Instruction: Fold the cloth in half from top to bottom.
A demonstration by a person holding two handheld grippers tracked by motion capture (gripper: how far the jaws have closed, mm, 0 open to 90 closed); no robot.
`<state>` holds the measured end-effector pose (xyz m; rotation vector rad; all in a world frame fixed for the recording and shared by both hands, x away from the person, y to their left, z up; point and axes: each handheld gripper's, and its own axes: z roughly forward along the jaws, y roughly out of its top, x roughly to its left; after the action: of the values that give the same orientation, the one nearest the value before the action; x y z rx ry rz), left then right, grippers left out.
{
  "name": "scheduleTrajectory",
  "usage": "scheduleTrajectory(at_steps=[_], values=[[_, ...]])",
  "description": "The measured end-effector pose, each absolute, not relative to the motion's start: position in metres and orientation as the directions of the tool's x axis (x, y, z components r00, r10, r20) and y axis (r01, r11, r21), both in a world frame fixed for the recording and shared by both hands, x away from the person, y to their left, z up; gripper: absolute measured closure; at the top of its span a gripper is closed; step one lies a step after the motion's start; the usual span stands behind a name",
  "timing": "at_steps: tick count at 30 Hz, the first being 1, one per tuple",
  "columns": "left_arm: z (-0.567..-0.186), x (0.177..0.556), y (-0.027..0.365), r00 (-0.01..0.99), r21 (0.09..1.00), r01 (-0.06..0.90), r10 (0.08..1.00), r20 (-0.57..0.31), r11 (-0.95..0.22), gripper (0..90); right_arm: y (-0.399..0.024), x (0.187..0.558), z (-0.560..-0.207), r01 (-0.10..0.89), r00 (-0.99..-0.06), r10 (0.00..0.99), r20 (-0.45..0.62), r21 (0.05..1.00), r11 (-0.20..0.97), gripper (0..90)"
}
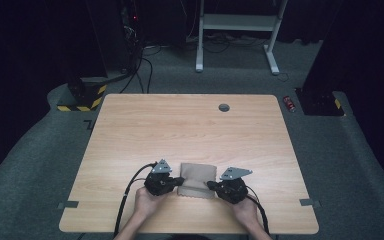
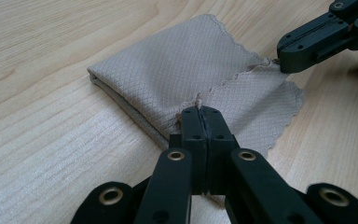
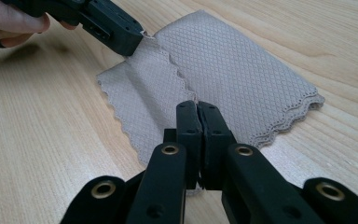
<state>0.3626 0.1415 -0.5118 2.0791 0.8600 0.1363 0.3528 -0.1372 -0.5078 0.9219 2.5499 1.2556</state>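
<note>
A: Where is the folded beige diamond-weave cloth lying?

B: On the light wooden table, near your edge. Your left gripper and right gripper are each pinching its top layer's scalloped corner, jaws fully closed.

A: Next?

B: Probably a fold; you are needing both corners lifted evenly. No writing is legible.

cloth: beige woven fabric, matt, diamond-textured, scalloped edges
table: light wood-grain top, smooth, satin
my jaws: black matt plastic, brass-coloured rivets
</note>
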Motion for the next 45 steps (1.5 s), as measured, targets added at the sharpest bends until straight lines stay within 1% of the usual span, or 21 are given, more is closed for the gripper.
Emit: scheduleTrajectory(at_steps=[17, 19, 21, 23, 24, 26, 27, 31, 32, 36, 39, 43, 45], values=[[-0.515, 0.358, 0.141, 0.755, 0.747, 0.533, 0.621, -0.209, -0.397, 88.3, -0.137, 0.349, -0.513, 0.47, -0.802, 0.58, 0.14, 0.747, 0.47, 87.0], [-0.516, 0.357, 0.142, 0.75, 0.745, 0.542, 0.623, -0.22, -0.389, 87.8, -0.138, 0.348, -0.514, 0.473, -0.803, 0.578, 0.146, 0.747, 0.468, 84.8], [-0.515, 0.357, 0.144, 0.749, 0.746, 0.546, 0.621, -0.231, -0.382, 87.1, -0.141, 0.348, -0.514, 0.483, -0.798, 0.581, 0.163, 0.749, 0.453, 79.7], [-0.514, 0.356, 0.145, 0.747, 0.748, 0.546, 0.624, -0.229, -0.378, 85.2, -0.142, 0.348, -0.514, 0.483, -0.799, 0.577, 0.169, 0.753, 0.448, 79.1], [-0.512, 0.354, 0.147, 0.743, 0.751, 0.551, 0.623, -0.244, -0.363, 83.4, -0.146, 0.348, -0.512, 0.489, -0.795, 0.578, 0.186, 0.761, 0.427, 76.4], [-0.509, 0.353, 0.152, 0.739, 0.759, 0.558, 0.616, -0.272, -0.334, 79.7, -0.149, 0.348, -0.51, 0.493, -0.791, 0.577, 0.201, 0.769, 0.407, 75.6], [-0.507, 0.352, 0.154, 0.735, 0.764, 0.563, 0.614, -0.287, -0.316, 78.6, -0.15, 0.348, -0.509, 0.493, -0.79, 0.577, 0.207, 0.774, 0.398, 75.6], [-0.501, 0.355, 0.158, 0.723, 0.778, 0.562, 0.623, -0.298, -0.28, 75.6, -0.154, 0.349, -0.506, 0.502, -0.776, 0.592, 0.217, 0.78, 0.373, 75.9], [-0.498, 0.36, 0.157, 0.713, 0.784, 0.563, 0.634, -0.299, -0.263, 74.9, -0.153, 0.352, -0.507, 0.515, -0.762, 0.611, 0.216, 0.773, 0.37, 76.1], [-0.497, 0.369, 0.143, 0.699, 0.775, 0.564, 0.664, -0.265, -0.285, 72.6, -0.149, 0.357, -0.512, 0.531, -0.741, 0.639, 0.206, 0.762, 0.371, 76.9], [-0.499, 0.373, 0.131, 0.698, 0.765, 0.57, 0.668, -0.258, -0.3, 71.6, -0.146, 0.36, -0.515, 0.535, -0.736, 0.648, 0.196, 0.755, 0.38, 77.4], [-0.502, 0.372, 0.127, 0.706, 0.755, 0.572, 0.661, -0.254, -0.321, 70.4, -0.142, 0.359, -0.515, 0.533, -0.738, 0.649, 0.185, 0.749, 0.393, 77.0], [-0.505, 0.366, 0.126, 0.717, 0.739, 0.57, 0.656, -0.234, -0.36, 69.2, -0.14, 0.355, -0.515, 0.52, -0.748, 0.642, 0.166, 0.748, 0.412, 75.5]])
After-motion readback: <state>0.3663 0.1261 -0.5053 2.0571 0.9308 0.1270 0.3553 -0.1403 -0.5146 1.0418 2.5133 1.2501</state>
